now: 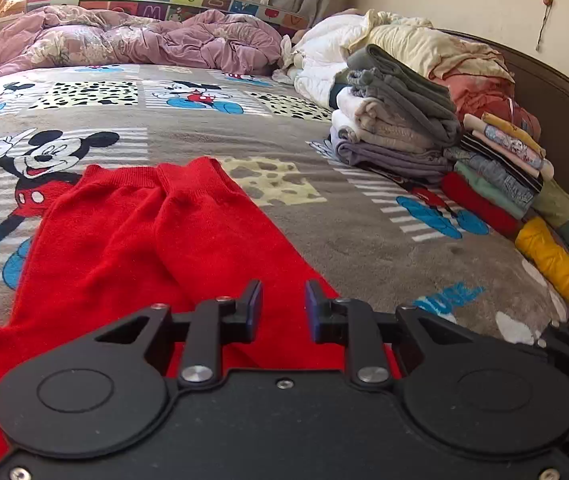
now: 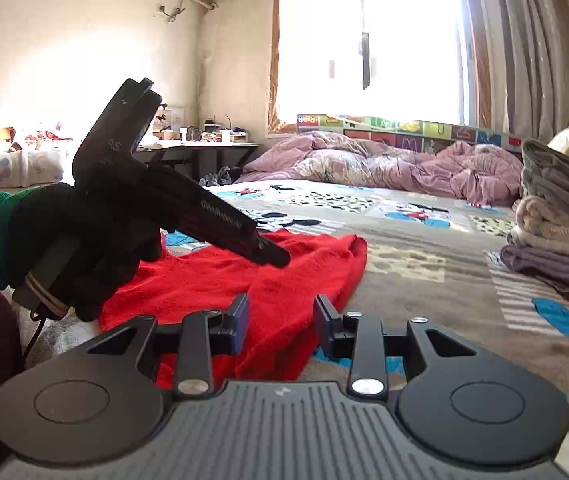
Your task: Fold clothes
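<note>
Red knit garment [image 1: 132,240], rumpled, spread on cartoon blanket [image 1: 364,216]

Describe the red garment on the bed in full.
The red garment is a soft knit, pants by the look of it, with two legs side by side and ribbed cuffs at the far ends. It lies spread, slightly rumpled, on the Mickey Mouse blanket, not yet folded. The left gripper hangs over its near part with jaws open and nothing between them; the right gripper is open just in front of its near edge. Whether either touches the cloth cannot be told.
</note>
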`<state>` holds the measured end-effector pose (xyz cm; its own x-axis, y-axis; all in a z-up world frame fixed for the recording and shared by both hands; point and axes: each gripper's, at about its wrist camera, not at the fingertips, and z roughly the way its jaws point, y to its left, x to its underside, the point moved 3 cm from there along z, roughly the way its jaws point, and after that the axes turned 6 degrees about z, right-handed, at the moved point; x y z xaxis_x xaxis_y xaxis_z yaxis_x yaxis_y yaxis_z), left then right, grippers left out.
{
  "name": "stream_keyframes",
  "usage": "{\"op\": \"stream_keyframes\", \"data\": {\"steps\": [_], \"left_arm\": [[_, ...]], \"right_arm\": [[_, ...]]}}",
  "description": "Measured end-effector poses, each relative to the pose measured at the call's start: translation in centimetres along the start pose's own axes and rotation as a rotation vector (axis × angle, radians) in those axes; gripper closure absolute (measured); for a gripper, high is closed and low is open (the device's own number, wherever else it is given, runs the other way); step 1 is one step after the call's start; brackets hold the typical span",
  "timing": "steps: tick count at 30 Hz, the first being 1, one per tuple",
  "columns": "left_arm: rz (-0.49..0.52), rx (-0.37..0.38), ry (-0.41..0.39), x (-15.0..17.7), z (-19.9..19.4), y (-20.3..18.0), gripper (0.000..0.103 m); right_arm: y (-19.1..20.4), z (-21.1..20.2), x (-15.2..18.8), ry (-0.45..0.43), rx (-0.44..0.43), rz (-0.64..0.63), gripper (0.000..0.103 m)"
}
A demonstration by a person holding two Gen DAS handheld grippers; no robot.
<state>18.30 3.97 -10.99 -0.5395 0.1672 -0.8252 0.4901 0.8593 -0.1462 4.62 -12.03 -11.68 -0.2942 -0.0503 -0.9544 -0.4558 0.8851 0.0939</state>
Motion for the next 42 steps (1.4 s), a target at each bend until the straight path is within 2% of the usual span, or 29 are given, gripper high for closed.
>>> {"op": "stream_keyframes", "data": {"steps": [5, 10, 12, 17, 19, 21, 26, 30, 32, 35, 39, 42], "left_arm": [[-0.035, -0.008, 0.083, 2.5, 2.5, 0.9, 0.083], [-0.033, 0.030, 0.055, 2.4, 1.4, 0.8, 0.077], [-0.052, 0.047, 0.040, 2.5, 0.7, 1.0, 0.076], [-0.131, 0.082, -0.013, 2.7, -2.0, 2.4, 0.072], [-0.194, 0.051, -0.052, 2.6, -3.7, 4.1, 0.069], [-0.277, 0.005, -0.099, 2.8, -5.7, 6.2, 0.061], [-0.500, -0.167, -0.196, 4.7, -11.0, 12.3, 0.060], [-0.629, -0.309, -0.244, 7.0, -14.5, 16.3, 0.059], [-0.703, -0.348, -0.244, 8.3, -15.3, 18.2, 0.059], [-0.803, -0.385, -0.235, 10.0, -15.7, 20.4, 0.059], [-0.932, -0.347, -0.258, 11.3, -15.1, 22.5, 0.060], [-0.935, -0.346, -0.271, 10.5, -14.6, 23.1, 0.060]], "right_arm": [[1.2, 2.0, 1.3, 0.088, -0.002, -0.038, 0.061], [2.3, 3.9, 2.5, 0.175, -0.003, -0.076, 0.061], [3.1, 3.1, 2.6, 0.175, 0.003, -0.113, 0.057], [5.0, 0.8, 2.0, 0.121, 0.042, -0.199, 0.057], [5.9, 0.3, 1.6, 0.116, 0.033, -0.184, 0.057], [7.1, 0.2, 1.7, 0.125, 0.019, -0.189, 0.057], [10.6, 1.0, 2.3, 0.169, -0.041, -0.238, 0.057], [13.2, 2.4, 1.7, 0.185, -0.079, -0.279, 0.054], [14.8, 3.2, 1.2, 0.186, -0.099, -0.301, 0.050], [16.7, 4.3, 0.6, 0.182, -0.125, -0.316, 0.048], [18.0, 4.9, 0.5, 0.199, -0.151, -0.273, 0.048], [17.5, 4.7, 1.1, 0.223, -0.150, -0.243, 0.047]]}}
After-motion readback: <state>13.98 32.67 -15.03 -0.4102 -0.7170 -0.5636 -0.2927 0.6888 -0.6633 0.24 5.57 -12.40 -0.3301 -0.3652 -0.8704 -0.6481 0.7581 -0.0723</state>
